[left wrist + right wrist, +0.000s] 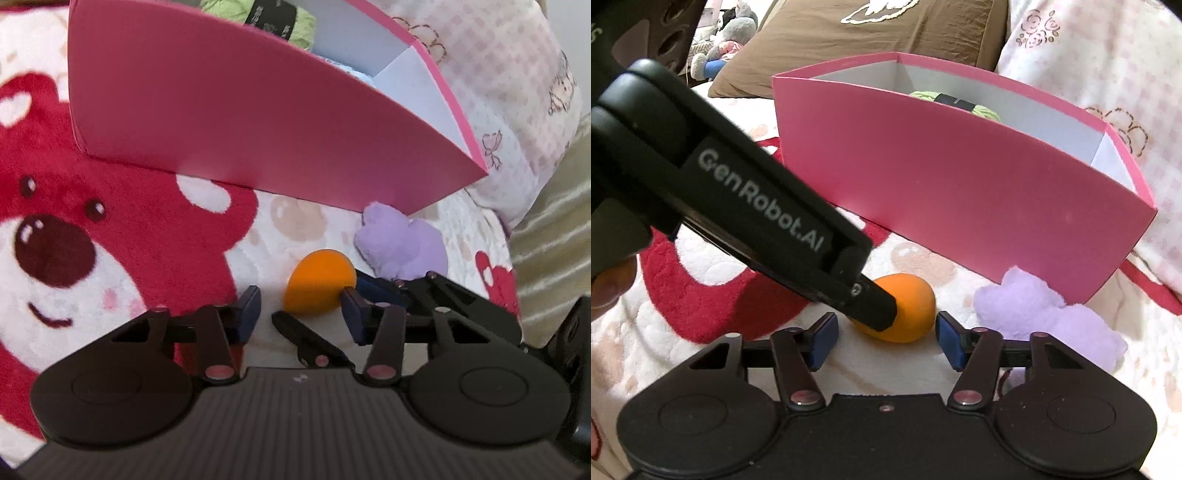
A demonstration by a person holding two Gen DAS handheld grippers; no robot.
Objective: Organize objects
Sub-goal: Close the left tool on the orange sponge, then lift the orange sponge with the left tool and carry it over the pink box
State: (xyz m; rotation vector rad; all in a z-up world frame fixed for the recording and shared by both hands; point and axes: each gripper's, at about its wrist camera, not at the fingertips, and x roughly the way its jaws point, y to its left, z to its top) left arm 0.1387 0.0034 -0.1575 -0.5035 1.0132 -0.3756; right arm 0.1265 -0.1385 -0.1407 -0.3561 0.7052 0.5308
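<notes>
An orange egg-shaped object (317, 282) lies on the bear-print blanket in front of a pink box (229, 110). My left gripper (301, 312) is open, with the egg just ahead between its fingertips. In the right wrist view the egg (905, 312) lies just ahead of my open right gripper (886, 339), and the left gripper's body (746, 206) reaches in from the left with a finger against the egg. A purple plush toy (1041, 310) lies right of the egg, also in the left wrist view (402, 243). Green yarn (960, 103) sits inside the pink box (960, 184).
A red bear-print fleece blanket (74, 221) covers the surface. A pink patterned quilt (1108, 74) lies behind and right of the box. A brown pillow (886, 33) and a grey stuffed toy (724, 40) sit at the back.
</notes>
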